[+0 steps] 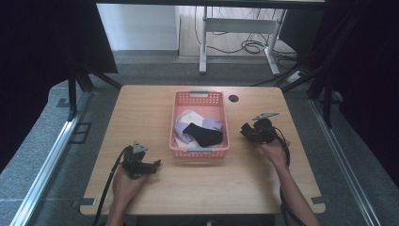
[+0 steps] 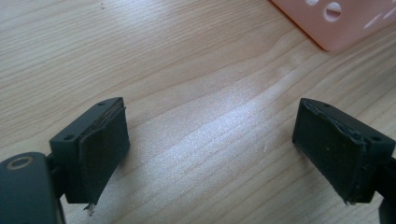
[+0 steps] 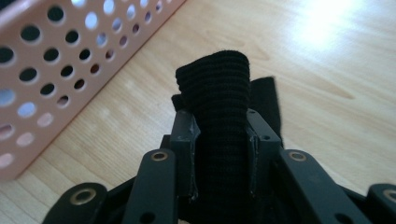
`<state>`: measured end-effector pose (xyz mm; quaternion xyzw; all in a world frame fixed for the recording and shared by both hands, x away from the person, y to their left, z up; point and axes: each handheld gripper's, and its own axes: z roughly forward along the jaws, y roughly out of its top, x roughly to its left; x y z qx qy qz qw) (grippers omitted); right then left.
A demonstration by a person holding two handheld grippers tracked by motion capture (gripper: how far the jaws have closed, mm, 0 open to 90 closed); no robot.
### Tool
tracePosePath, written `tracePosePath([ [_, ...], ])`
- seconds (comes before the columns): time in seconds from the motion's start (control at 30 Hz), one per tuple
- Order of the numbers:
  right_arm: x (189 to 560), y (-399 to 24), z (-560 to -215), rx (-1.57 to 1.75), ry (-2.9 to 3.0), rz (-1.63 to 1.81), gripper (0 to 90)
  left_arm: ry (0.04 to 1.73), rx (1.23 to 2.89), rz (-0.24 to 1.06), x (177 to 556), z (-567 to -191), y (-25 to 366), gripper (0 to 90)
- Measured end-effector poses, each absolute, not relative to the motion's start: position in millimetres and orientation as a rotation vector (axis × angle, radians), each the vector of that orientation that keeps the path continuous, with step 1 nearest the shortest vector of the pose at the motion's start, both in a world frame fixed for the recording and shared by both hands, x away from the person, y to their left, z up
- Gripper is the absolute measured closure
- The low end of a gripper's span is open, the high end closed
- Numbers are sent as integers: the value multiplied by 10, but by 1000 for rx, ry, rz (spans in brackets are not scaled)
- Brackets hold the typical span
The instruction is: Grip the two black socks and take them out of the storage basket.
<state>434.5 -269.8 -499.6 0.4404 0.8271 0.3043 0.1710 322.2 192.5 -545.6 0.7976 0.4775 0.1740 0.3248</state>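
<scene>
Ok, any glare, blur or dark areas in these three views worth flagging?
High view: soft, dim overall, black curtains at both sides. Left gripper view: pale glare streak on the light wooden table, pink perforated plastic basket slightly washed out. Right gripper view: bright hotspot top right; black ribbed sock sharp.

A lab-like recording room: black curtains (image 1: 42, 42) and metal frame struts (image 1: 77, 84) surround a wooden table (image 1: 141, 113) on grey carpet.

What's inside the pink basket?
In the pink basket a black sock lies on top of white and lilac cloth. Anything beneath them is covered.
</scene>
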Motion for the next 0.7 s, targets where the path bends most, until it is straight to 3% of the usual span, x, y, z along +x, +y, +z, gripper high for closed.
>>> tracePosePath([
  [0.17, 4358, -2650, -5103, 1254, 2398, 830, 644, 1252, 2092, 455, 3222, -5456, 1925, 104],
  [0.37, 4385, -2648, -5144, 1273, 2442, 834, 446, 1252, 2092, 455, 3222, -5456, 1925, 105],
  [0.7, 4363, -2666, -4987, 1237, 2434, 878, 381, 1252, 2092, 456, 3222, -5456, 1926, 104],
])
